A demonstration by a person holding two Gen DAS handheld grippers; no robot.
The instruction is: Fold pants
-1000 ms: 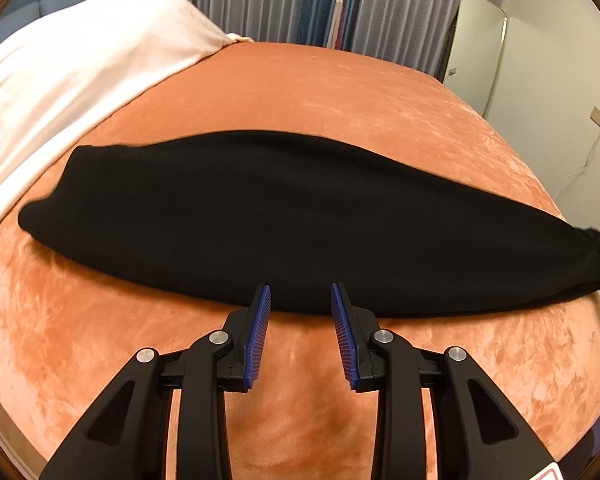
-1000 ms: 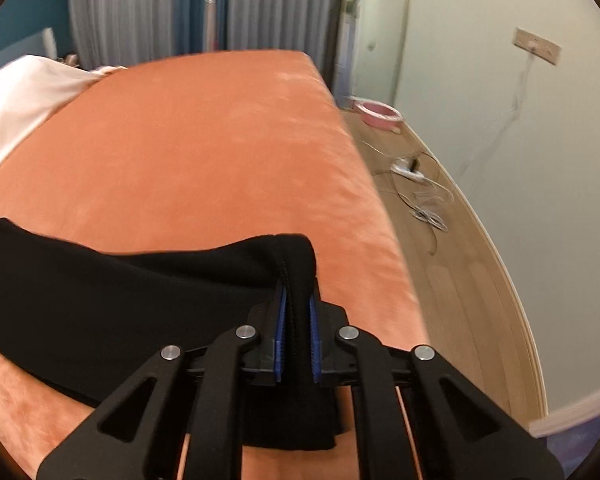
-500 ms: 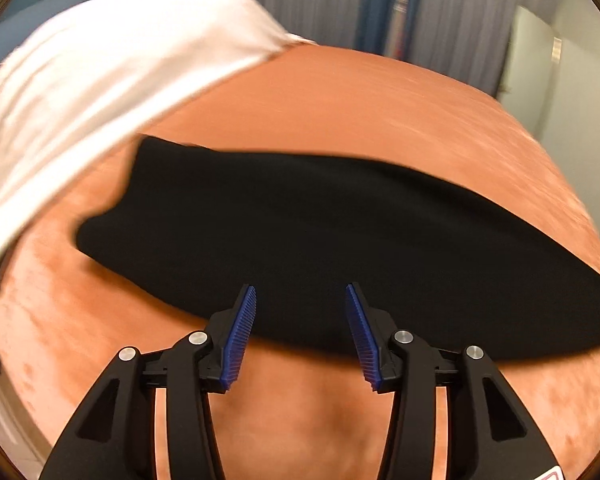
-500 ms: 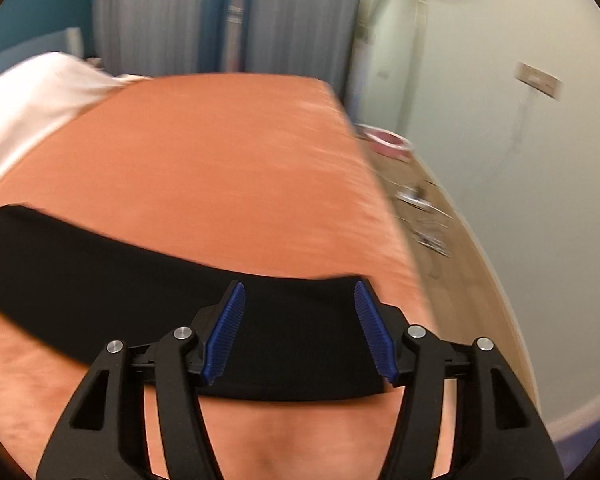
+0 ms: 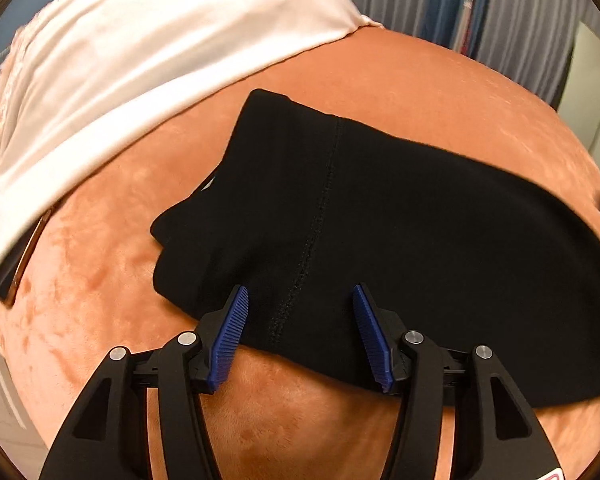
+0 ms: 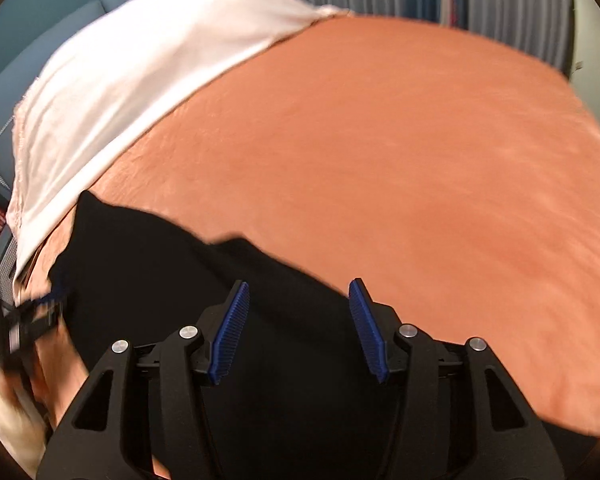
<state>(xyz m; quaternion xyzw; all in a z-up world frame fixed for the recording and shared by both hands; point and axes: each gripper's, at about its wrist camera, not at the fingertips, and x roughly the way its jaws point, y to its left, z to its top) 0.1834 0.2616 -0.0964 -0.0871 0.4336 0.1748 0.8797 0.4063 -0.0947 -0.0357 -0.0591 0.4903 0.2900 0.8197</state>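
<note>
Both grippers, left (image 5: 298, 330) opening, right (image 6: 298, 328) closing, empty above unlabelled black pants (image 5: 400, 240).

We hold our left black two-finger gripper with blue ribbed pads (image 5: 298, 330) tilted downward, jaws opening, nothing pinched between them. Our right black blue-padded gripper (image 6: 298, 328) tilts down likewise, jaws closing, empty.
</note>
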